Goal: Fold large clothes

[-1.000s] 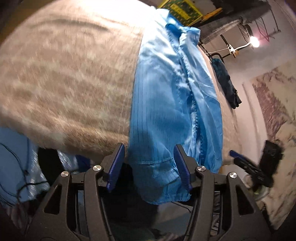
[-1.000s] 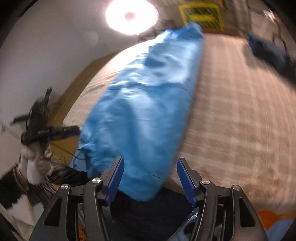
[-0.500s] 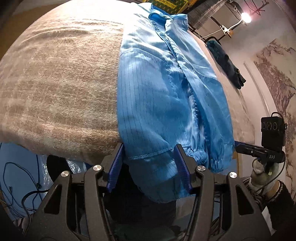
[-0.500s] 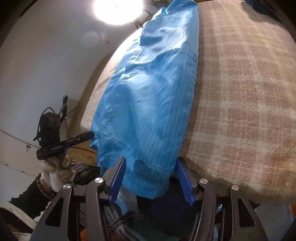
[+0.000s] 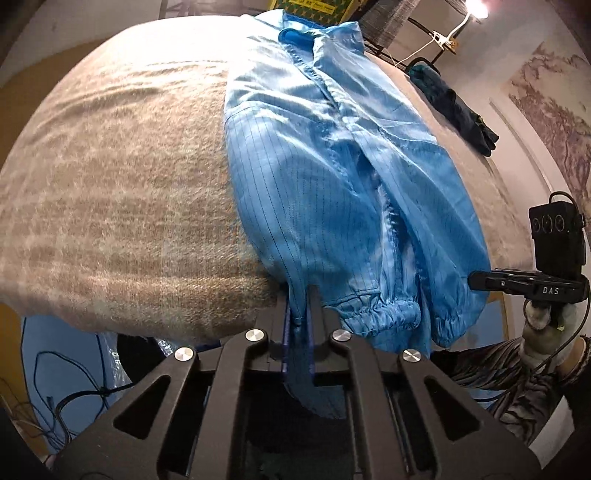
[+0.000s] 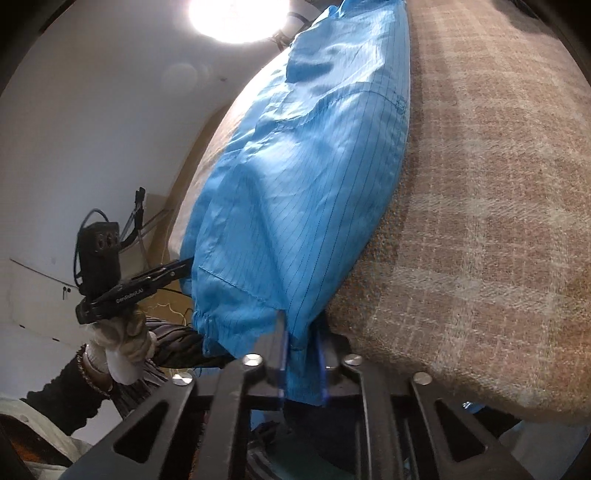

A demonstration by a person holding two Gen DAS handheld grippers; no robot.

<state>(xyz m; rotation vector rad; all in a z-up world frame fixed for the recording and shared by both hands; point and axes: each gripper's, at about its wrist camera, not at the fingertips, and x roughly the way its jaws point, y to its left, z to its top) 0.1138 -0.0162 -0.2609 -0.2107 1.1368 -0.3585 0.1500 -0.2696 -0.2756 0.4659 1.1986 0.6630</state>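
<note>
A long blue pinstriped coat (image 5: 332,177) lies lengthwise on a beige plaid blanket (image 5: 122,177), sleeves folded in, hem hanging over the near edge. My left gripper (image 5: 298,314) is shut on the hem's left corner. In the right wrist view the same coat (image 6: 306,177) lies on the blanket (image 6: 480,206), and my right gripper (image 6: 301,343) is shut on the hem's right corner. Each gripper also shows in the other's view: the right one (image 5: 517,284) and the left one (image 6: 147,280), both at the hem.
A dark garment (image 5: 454,107) lies on the far right of the bed. A bright lamp (image 6: 232,14) shines behind the coat. Cables (image 5: 62,398) lie on the floor at lower left. A yellow-green box (image 5: 314,5) stands beyond the collar.
Both grippers have closed from open onto the coat's hem corners. They have moved in closer to the bed edge.
</note>
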